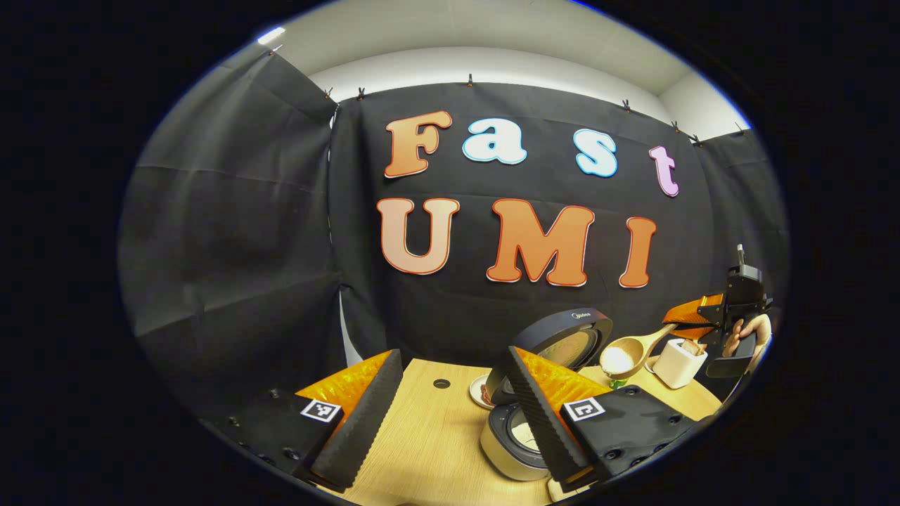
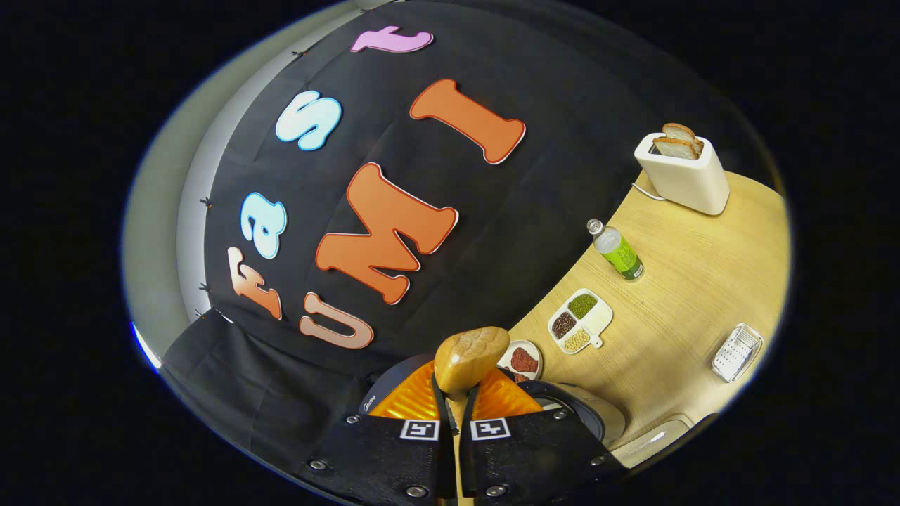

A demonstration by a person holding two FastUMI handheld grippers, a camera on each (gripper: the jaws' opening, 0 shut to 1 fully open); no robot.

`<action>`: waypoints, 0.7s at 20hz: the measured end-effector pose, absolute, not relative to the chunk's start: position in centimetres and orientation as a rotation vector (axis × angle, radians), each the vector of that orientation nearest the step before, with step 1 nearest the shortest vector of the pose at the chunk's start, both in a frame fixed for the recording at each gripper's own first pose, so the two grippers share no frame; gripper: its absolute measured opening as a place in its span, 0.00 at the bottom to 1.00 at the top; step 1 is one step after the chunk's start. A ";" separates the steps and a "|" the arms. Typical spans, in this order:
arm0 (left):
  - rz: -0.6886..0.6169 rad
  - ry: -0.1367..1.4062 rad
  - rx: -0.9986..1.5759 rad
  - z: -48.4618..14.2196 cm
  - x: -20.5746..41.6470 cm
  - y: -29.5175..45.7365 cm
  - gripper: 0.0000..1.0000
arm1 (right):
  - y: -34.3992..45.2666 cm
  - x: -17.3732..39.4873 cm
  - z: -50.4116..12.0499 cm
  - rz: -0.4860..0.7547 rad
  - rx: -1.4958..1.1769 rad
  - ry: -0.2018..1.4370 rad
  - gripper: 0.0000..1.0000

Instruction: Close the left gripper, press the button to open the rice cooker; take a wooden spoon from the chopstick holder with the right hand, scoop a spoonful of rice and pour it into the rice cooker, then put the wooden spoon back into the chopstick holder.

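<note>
While carrying a rice-heaped wooden spoon (image 1: 628,356) in the clamped right claw (image 1: 703,318) toward the open rice cooker (image 1: 517,439) on the bench (image 1: 429,450), left claw (image 1: 450,414) idling agape, needing next a tip over the pot.

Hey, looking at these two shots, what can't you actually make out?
- Rice cooker pot contents: left gripper view, the left claw finger covers the opening.
- Wooden spoon bowl: right gripper view, seen from its back, so any rice is hidden.
- Chopstick holder contents: left gripper view, too small.
</note>
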State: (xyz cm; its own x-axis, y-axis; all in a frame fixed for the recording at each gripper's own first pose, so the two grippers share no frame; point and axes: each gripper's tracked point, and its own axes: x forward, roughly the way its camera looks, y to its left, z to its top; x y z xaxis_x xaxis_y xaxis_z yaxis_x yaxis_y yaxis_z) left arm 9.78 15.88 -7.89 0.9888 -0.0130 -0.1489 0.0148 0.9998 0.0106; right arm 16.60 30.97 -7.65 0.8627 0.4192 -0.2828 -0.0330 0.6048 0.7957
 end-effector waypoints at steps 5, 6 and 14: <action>-0.009 0.149 0.019 -7.9 9.7 16.1 0.97 | 31.4 16.6 -7.4 0.275 0.823 0.456 0.02; -0.009 0.152 0.020 -8.1 9.7 16.1 0.97 | 31.4 16.7 -7.4 0.274 0.808 0.450 0.02; -0.008 0.153 0.010 -8.0 9.5 16.5 0.98 | 31.6 16.4 -7.0 0.284 0.706 0.424 0.02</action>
